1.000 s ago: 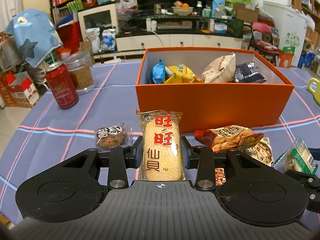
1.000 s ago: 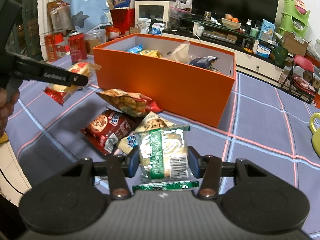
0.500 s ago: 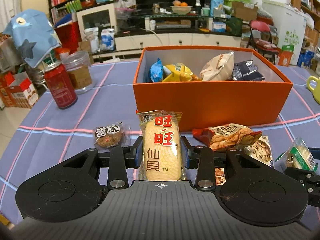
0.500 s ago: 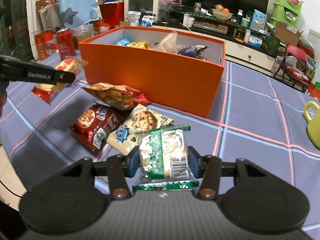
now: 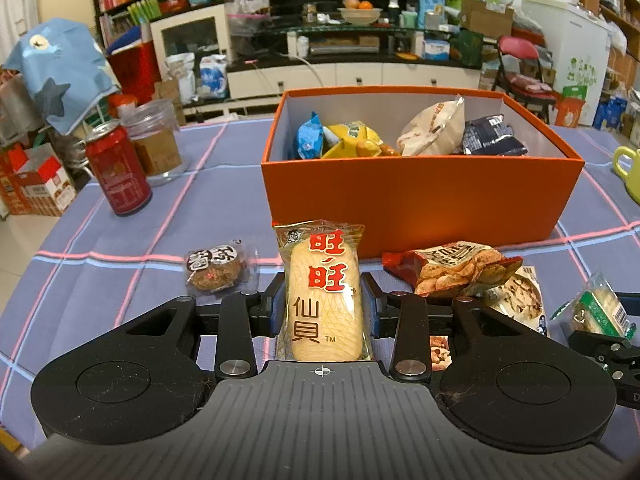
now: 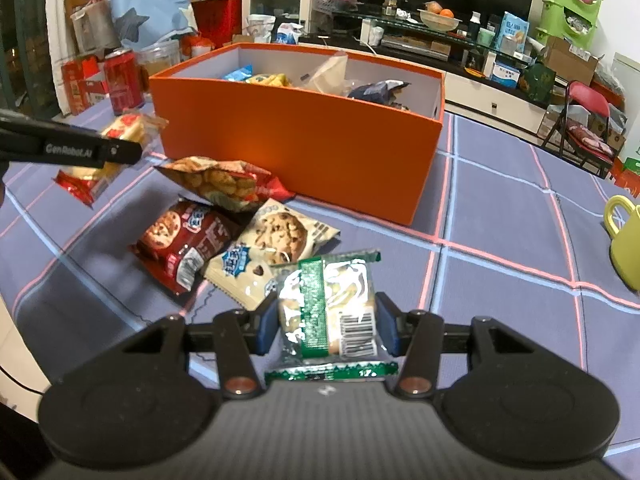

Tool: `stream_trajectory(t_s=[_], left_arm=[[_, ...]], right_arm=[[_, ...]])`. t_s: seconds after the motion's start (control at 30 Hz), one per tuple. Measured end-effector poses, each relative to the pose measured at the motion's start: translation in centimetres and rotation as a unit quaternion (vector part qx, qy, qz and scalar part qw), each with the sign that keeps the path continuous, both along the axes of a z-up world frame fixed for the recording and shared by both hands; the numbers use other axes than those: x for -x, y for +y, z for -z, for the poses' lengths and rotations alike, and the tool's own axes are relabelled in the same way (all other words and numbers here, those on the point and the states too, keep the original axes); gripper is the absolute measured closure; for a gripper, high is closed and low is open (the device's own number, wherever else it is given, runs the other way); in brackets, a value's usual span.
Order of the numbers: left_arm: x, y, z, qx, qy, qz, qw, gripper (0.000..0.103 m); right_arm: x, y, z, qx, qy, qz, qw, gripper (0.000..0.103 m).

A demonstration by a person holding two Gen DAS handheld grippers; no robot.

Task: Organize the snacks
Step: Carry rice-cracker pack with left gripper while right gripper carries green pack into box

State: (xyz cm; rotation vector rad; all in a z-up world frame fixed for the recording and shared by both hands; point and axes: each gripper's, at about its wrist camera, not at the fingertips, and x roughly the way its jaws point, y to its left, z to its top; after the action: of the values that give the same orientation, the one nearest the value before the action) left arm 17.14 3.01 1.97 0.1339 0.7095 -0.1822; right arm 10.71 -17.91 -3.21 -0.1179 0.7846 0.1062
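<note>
2 tools each gripped a snack: left tool [image 5: 323, 307] rice cracker [image 5: 322, 292], right tool [image 6: 326, 330] green packet [image 6: 328, 312]; next, lift both forward into orange box [image 5: 420, 196].

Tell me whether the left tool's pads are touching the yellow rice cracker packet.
Touching. The left wrist view shows the left tool with both pads pressed flat against the sides of the yellow rice cracker packet, no gap.

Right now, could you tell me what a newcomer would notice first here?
The open orange box mid-table, already holding several snack packets. In front of it, the left hand-held gripper clamps a yellow rice cracker packet, while the right hand-held gripper clamps a green-striped snack packet.
</note>
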Motion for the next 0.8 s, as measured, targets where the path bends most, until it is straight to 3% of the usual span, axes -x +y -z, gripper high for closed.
stream_trajectory(t_s=[0.57, 0.8], left_arm=[[0.5, -0.6, -0.3, -0.011, -0.006, 0.002, 0.9999, 0.095], [1.1, -0.4, -3.1, 0.019, -0.035, 0.009, 0.9992, 0.095]], right_arm=[[0.4, 0.4, -0.8, -0.005, -0.016, -0.008, 1.0, 0.051], [1.6, 0.9, -3.5, -0.023, -0.054, -0.018, 0.998, 0.051]])
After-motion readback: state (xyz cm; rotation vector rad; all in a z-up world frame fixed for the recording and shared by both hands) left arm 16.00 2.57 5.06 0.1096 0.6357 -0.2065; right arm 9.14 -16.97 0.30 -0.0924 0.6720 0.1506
